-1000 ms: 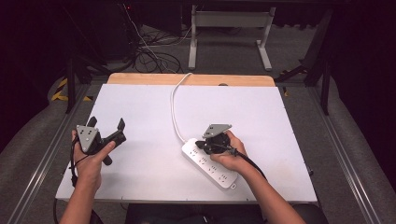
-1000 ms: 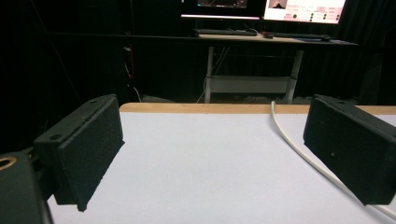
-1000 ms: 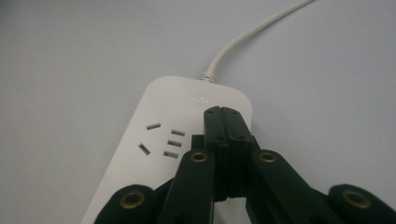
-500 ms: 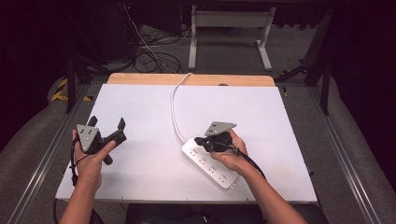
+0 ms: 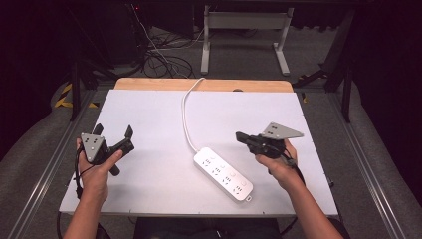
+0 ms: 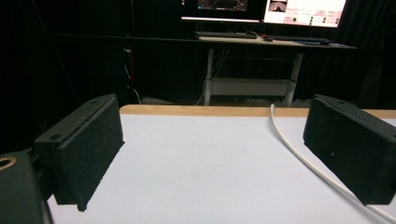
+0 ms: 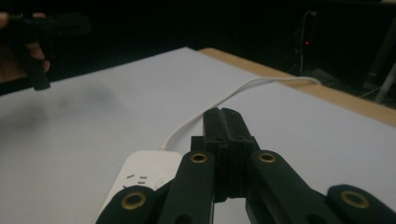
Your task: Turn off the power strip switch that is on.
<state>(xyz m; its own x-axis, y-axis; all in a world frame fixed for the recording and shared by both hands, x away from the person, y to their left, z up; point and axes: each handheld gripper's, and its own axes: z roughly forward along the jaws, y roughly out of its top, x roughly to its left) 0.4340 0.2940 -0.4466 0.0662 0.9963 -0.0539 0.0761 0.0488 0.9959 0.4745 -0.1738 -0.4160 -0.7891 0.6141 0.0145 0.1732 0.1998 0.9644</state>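
On white table, left gripper resting near left edge, jaws spread wide, holding nothing. Right gripper hovering just right of power strip, jaws pressed together, apparently touching nothing. Strip lying flat mid-table, long axis running diagonally, cord leaving far end toward table's back edge.

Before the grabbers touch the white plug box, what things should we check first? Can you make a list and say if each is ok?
1. Left gripper open wide: ok.
2. Right gripper open: not ok, jaws pressed shut on nothing.
3. Power strip lying flat on the table, nothing on top of it: ok.
4. Cable free of both grippers: ok.
5. Anything plugged into the strip's sockets: ok, none.
6. Strip switched off: cannot tell.
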